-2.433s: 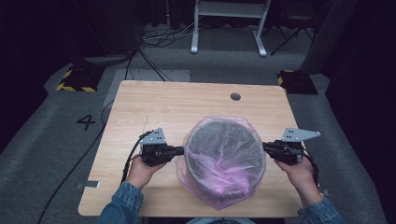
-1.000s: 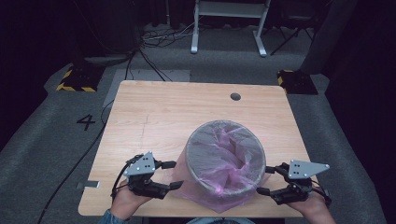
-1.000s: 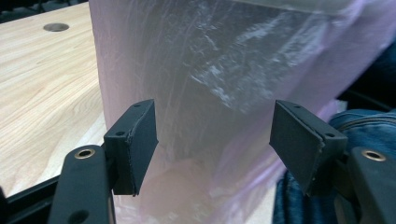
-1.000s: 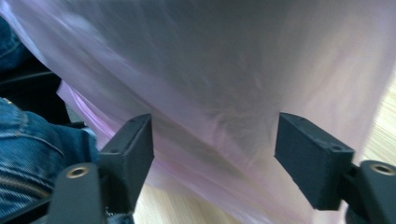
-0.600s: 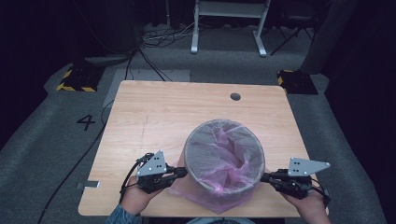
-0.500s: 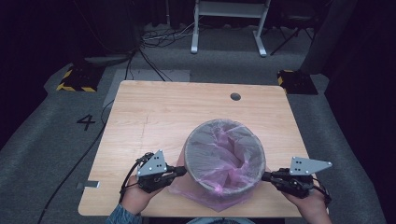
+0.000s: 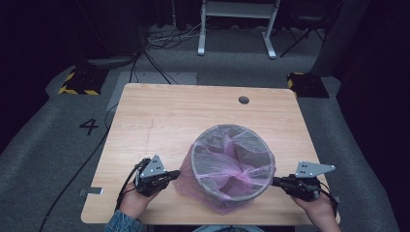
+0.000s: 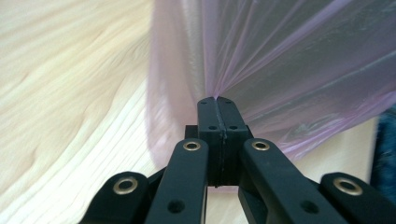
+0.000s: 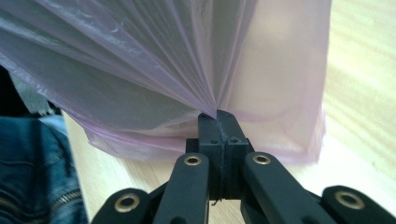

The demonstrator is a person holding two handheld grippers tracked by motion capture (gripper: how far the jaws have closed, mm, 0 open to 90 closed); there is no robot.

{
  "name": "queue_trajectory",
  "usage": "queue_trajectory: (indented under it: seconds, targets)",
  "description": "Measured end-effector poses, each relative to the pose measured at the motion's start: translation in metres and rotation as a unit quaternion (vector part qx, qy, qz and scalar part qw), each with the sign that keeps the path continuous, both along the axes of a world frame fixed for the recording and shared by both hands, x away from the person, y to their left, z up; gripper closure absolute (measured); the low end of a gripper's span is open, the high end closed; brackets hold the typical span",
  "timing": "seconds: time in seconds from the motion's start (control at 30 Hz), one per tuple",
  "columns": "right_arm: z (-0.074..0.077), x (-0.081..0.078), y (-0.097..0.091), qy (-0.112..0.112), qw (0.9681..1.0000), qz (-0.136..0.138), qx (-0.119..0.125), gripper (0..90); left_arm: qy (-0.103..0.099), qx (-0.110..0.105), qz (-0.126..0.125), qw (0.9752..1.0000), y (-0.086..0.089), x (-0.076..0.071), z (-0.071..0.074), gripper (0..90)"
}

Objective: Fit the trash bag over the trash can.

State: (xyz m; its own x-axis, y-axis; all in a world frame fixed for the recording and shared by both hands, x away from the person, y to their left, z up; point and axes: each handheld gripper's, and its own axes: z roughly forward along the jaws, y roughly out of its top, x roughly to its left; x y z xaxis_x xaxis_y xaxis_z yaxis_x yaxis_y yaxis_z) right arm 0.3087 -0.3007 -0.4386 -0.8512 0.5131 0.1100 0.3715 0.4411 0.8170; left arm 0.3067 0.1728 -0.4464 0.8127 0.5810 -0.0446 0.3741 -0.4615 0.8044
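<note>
- My left gripper (image 7: 173, 174) and right gripper (image 7: 275, 181) have just closed, each pinching the translucent pink plastic bag (image 7: 203, 193).
- Bag skirts the round mesh bin (image 7: 233, 164) near the tabletop's (image 7: 183, 111) front edge; it is ready to pull down.

The bag (image 7: 227, 193) is thin plastic, pink-purple and see-through, a bit shiny, with many fine folds and creases. The bin (image 7: 233, 162) under it looks like grey mesh, matt. The table (image 7: 193, 113) is pale wood with wavy grain lines, smooth and only a little shiny. The left gripper (image 8: 217, 103) and the right gripper (image 9: 218, 115) are black plastic, matt and smooth, with small round shiny metal rings. The sleeve (image 9: 32, 172) is blue jeans cloth, rough.
</note>
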Motion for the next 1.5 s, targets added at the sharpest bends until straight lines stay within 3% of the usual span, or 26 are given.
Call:
queue_trajectory:
  seconds: [0.17,0.23,0.3,0.37,0.43,0.47,0.57,0.6,0.63,0.7,0.73,0.83,0.9,1.07,1.17,1.23,1.3,1.43,1.5]
  targets:
    - [-0.021,0.008,-0.002,0.028,0.9991,-0.010,-0.029,90.0,0.008,0.040,0.024,0.9989,0.000,0.007,-0.011,90.0]
    - [-0.027,0.010,-0.004,0.041,0.9982,-0.017,-0.040,90.0,0.017,0.041,0.031,0.9985,0.002,0.009,-0.014,89.9]
    - [-0.029,0.009,-0.008,0.049,0.9978,-0.020,-0.039,88.0,0.026,0.020,0.025,0.9992,0.007,0.009,-0.014,88.9]
    - [-0.026,0.006,-0.012,0.048,0.9980,-0.029,-0.030,60.0,0.020,-0.024,-0.006,0.9995,0.011,0.006,-0.009,67.4]
    - [-0.021,0.002,-0.013,0.039,0.9990,-0.020,-0.007,46.5,0.010,-0.066,-0.047,0.9967,0.011,-0.001,0.001,52.3]
    - [-0.014,-0.003,-0.012,0.021,0.9997,-0.007,0.012,42.1,0.002,-0.076,-0.058,0.9954,0.010,-0.004,0.005,44.2]
    - [0.005,-0.017,-0.005,-0.027,0.9989,0.018,0.034,43.7,-0.020,-0.101,-0.087,0.9909,-0.001,-0.011,0.020,37.5]
    - [0.010,-0.020,-0.001,-0.034,0.9983,0.026,0.039,50.1,-0.022,-0.101,-0.093,0.9903,-0.004,-0.012,0.023,37.0]
    - [0.014,-0.021,0.001,-0.039,0.9978,0.031,0.042,58.8,-0.023,-0.103,-0.102,0.9893,-0.011,-0.012,0.025,37.1]
    - [0.024,-0.023,0.009,-0.048,0.9968,0.046,0.044,72.5,-0.025,-0.090,-0.106,0.9899,-0.019,-0.011,0.028,39.1]
    - [0.027,-0.023,0.013,-0.052,0.9967,0.047,0.041,78.3,-0.022,-0.085,-0.110,0.9901,-0.022,-0.010,0.029,44.7]
    - [0.029,-0.018,0.021,-0.049,0.9970,0.053,0.029,88.9,-0.025,-0.071,-0.105,0.9916,-0.026,-0.007,0.029,75.3]
    - [0.025,-0.014,0.024,-0.041,0.9977,0.052,0.016,90.0,-0.030,-0.051,-0.088,0.9944,-0.027,-0.007,0.027,88.9]
    - [0.006,-0.001,0.019,-0.015,0.9994,0.031,-0.005,90.0,-0.017,-0.011,-0.046,0.9987,-0.026,0.004,0.012,90.0]
    - [-0.009,0.005,0.015,-0.001,0.9995,0.021,-0.022,90.0,-0.004,0.015,-0.032,0.9994,-0.028,0.012,-0.001,90.0]
    - [-0.017,0.008,0.014,0.009,0.9994,0.019,-0.026,90.0,0.006,0.034,-0.039,0.9986,-0.032,0.014,-0.006,90.0]
    - [-0.025,0.010,0.014,0.022,0.9991,0.021,-0.029,90.0,0.016,0.039,-0.057,0.9975,-0.037,0.011,-0.010,90.0]
    - [-0.032,0.007,0.016,0.032,0.9988,0.020,-0.030,90.0,0.014,0.032,-0.083,0.9960,-0.039,0.006,-0.010,90.0]
    - [-0.033,0.006,0.015,0.035,0.9987,0.023,-0.030,89.2,0.015,0.028,-0.078,0.9964,-0.037,0.006,-0.010,89.7]
